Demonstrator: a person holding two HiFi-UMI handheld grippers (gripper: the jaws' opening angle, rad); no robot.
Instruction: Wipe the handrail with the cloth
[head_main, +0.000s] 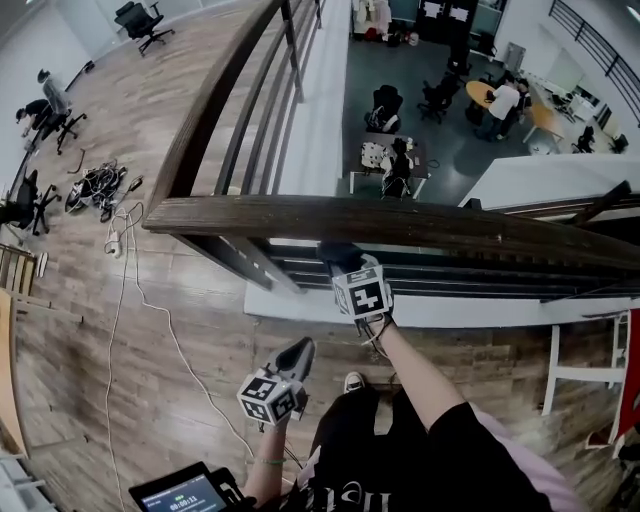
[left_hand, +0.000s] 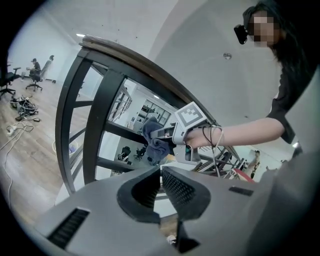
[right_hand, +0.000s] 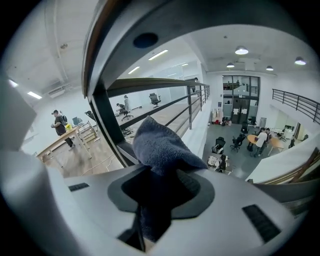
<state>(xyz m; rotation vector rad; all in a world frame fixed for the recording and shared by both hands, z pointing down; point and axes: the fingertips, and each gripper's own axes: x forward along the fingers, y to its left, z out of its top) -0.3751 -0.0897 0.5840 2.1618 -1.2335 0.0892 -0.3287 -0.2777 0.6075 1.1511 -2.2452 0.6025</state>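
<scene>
**Cloth at the rail, left claw idle**

The right gripper (head_main: 341, 258) is closed on the cloth (right_hand: 159, 146). A dark blue-grey bunch of towelling stands up out of its jaws, and more of it fills the gap between them. The person's right forearm (head_main: 420, 375) reaches forward and holds this gripper up at the near edge of the handrail (head_main: 450, 226). The handrail is a dark wooden bar that runs left to right across the head view. The cloth sits just below the rail's near lower edge, about a third of the way along from the left corner. Whether it is actually touching the wood cannot be told.

The left gripper (head_main: 298, 353) hangs lower and nearer to the body, well apart from the rail. Its jaws are drawn together with nothing between them.

At the left corner a second run of railing (head_main: 215, 95) heads off to the far side, over a wooden floor. A tangle of cables (head_main: 97, 186) lies on that floor to the far left, with an office chair (head_main: 141, 20) beyond it. Past the handrail the view drops to a lower level with desks and seated people.
</scene>
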